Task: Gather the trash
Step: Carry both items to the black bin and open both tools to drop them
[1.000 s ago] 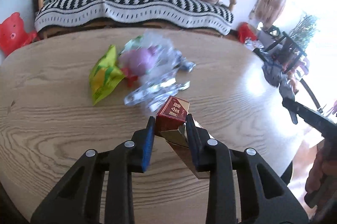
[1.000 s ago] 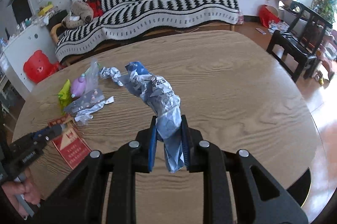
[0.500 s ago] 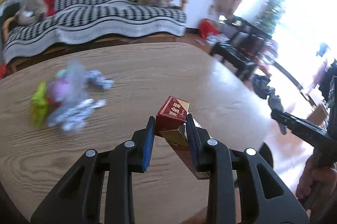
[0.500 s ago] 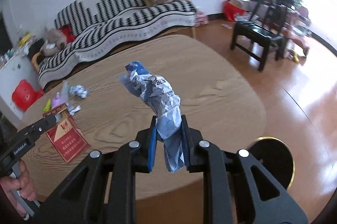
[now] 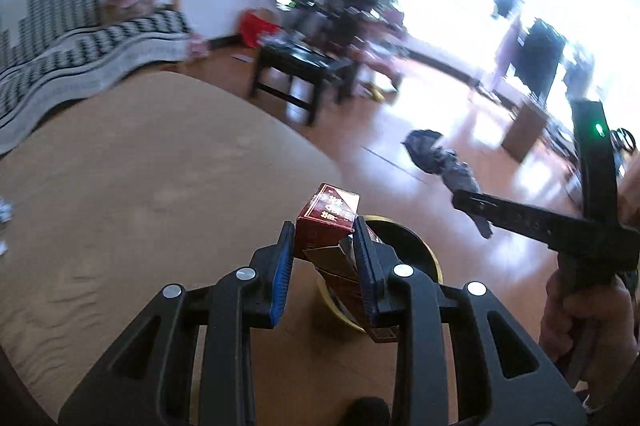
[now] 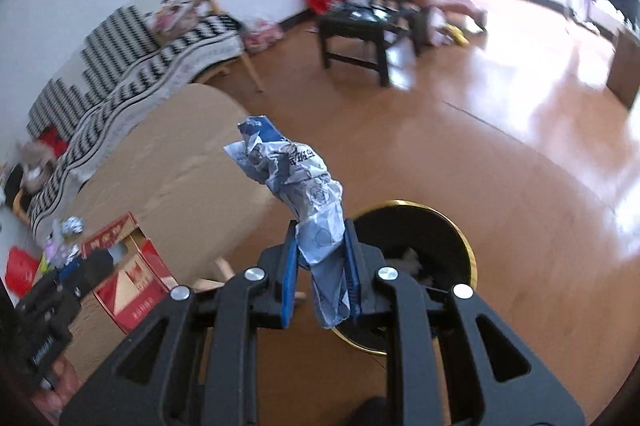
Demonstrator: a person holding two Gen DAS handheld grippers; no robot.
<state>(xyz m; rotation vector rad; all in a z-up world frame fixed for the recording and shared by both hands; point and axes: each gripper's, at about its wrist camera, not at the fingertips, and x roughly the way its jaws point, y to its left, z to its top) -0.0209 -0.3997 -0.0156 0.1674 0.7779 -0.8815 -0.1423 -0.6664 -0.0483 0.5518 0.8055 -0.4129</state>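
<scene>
Presently, two items were in hand. Item one: a red carton (image 5: 327, 216), clamped between the pads of the left gripper (image 5: 322, 262), held past the edge of the wooden table (image 5: 152, 166) and above the black bin with a gold rim (image 6: 440, 238) on the floor. Item two: a crumpled blue-and-white wrapper (image 6: 304, 194), pinched by the right gripper (image 6: 320, 272), jaws closed on its lower end, also over the bin's mouth. Bin contents: some pale scraps visible inside. Outstanding: neither held piece had been dropped in; a small heap of foil and plastic litter (image 6: 66, 238) remained on the far part of the table. By my judgement the collecting stood partway, with more trips needed.
</scene>
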